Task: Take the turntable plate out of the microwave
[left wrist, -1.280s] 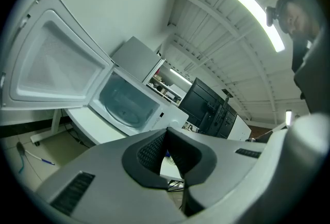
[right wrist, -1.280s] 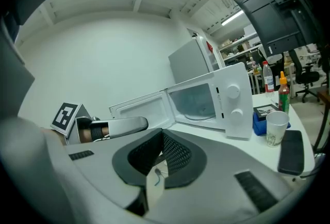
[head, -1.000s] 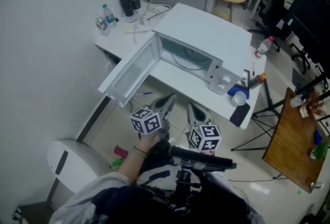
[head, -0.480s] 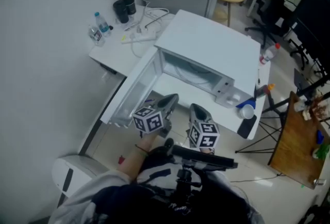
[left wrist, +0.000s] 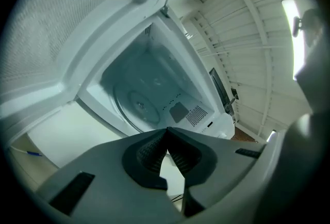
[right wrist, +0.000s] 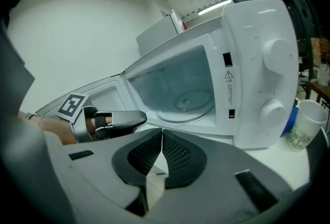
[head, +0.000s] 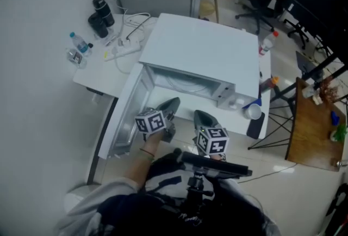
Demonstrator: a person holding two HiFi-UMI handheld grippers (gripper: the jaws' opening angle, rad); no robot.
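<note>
Plate: turntable plate point(right wrist: 188, 100) lies flat on the cavity floor of the microwave point(head: 201, 50), with the door point(head: 120, 120) open at left.
Left gripper point(left wrist: 166, 132): jaws pressed together, empty; plate ahead, slightly left.
Right gripper point(right wrist: 161, 132): jaws together, empty; plate straight ahead.
Nearer side: the left, seemingly.

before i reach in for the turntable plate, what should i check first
1. Microwave door open: ok.
2. Turntable plate in place, nothing on it: ok.
3. Left gripper open for a grasp: not ok, its jaws are together and empty.
4. Right gripper open for a grasp: not ok, its jaws are together and empty.
5. Cup clear of the opening: ok, it stands on the far side of the control panel.
6. Plate free to lift out: cannot tell.
</note>
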